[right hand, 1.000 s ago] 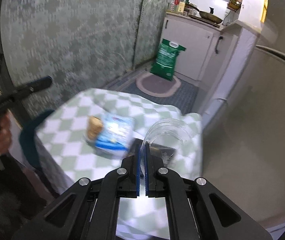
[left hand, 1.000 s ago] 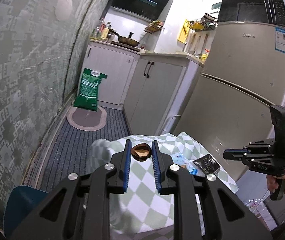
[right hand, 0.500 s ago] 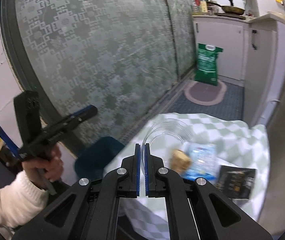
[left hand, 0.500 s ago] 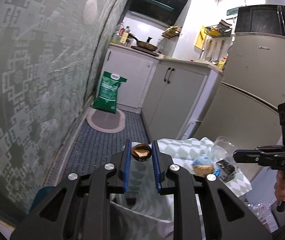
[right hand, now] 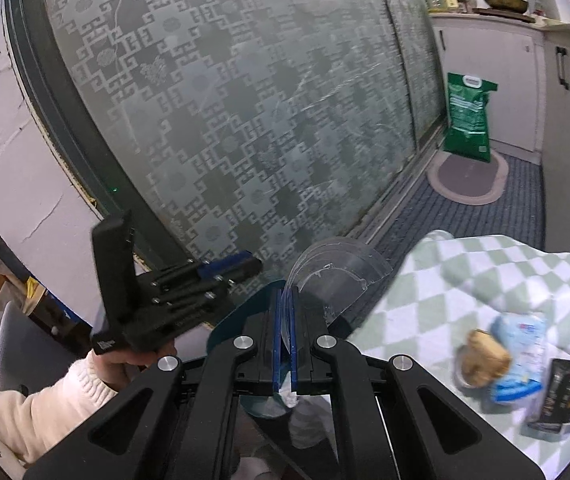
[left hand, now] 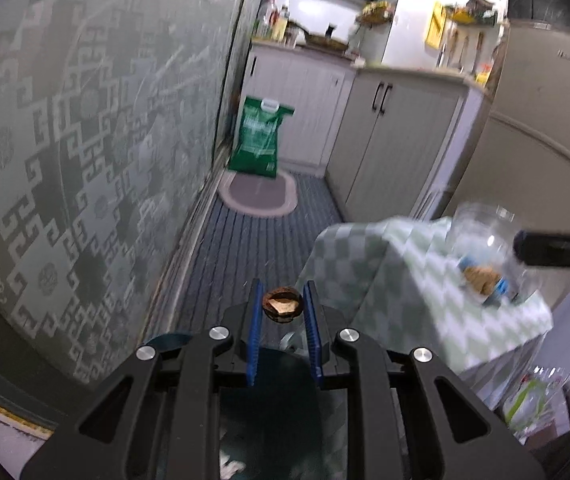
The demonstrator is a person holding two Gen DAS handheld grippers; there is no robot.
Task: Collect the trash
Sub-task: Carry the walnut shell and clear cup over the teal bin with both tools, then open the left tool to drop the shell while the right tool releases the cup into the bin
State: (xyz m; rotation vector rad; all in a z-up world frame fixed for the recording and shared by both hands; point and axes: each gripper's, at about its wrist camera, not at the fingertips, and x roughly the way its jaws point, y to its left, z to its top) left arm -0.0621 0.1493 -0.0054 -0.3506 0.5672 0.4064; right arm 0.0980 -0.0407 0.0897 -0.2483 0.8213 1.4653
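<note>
Two grippers: both pitched downward, lower centre of frame.
Left gripper: clamping small brown nutshell piece.
Right gripper: clenched on clear plastic cup.
Edge: checked tablecloth's corner at right; blue bin below.

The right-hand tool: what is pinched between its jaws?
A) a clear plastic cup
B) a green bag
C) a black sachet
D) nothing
A: the right gripper is clamped on the thin rim of a clear plastic cup, which sticks out ahead of it.
</note>
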